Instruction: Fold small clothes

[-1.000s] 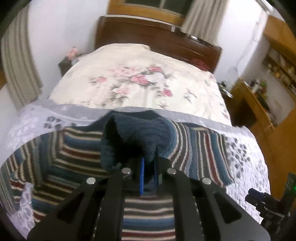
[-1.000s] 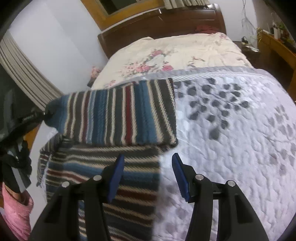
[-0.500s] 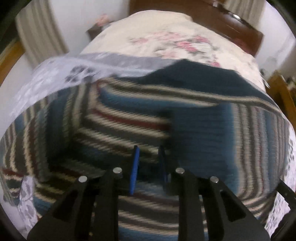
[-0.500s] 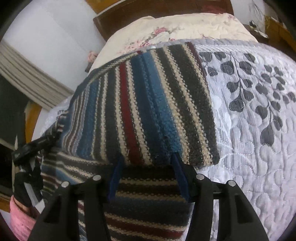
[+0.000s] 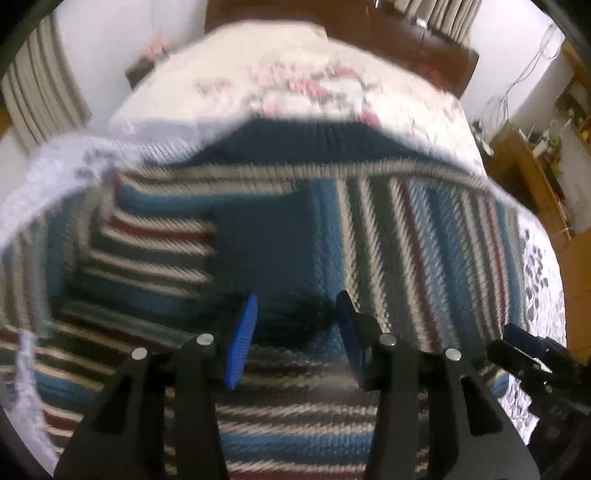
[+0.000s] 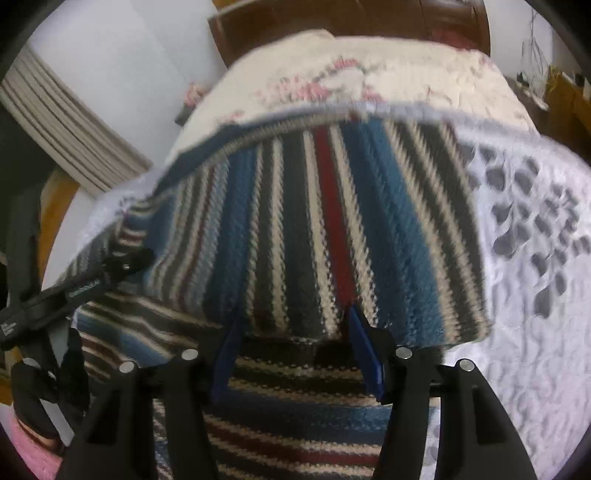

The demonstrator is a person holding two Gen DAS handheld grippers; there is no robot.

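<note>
A striped knitted sweater (image 5: 369,258) lies on the bed's white quilt with grey leaf print (image 6: 524,280), partly folded, with one panel laid over the body. In the right wrist view the upper panel's stripes run from 6 o'clock up toward 12, fanning slightly, while the layer under it near the bottom of the frame carries stripes running 3 to 9 o'clock; the folded panel's near edge crosses the frame just above the right gripper (image 6: 295,354). Its jaws stand apart, blue pads on either side of that edge, and whether the pads touch the knit cannot be told. In the left wrist view a solid dark-blue band of the sweater lies across at 12 o'clock, vertical stripes fill the 1 to 4 o'clock side, and horizontal stripes fill the 8 to 10 o'clock side and the bottom. The left gripper (image 5: 295,332) has its jaws apart over the dark-blue patch, holding nothing. Only the left view shows the wooden furniture at 3 o'clock; only the right view shows the ribbed white panel at 9 to 10 o'clock. Both show the floral bedspread (image 5: 303,85) and the dark headboard (image 6: 332,18) beyond. Both frames are motion-blurred.
</note>
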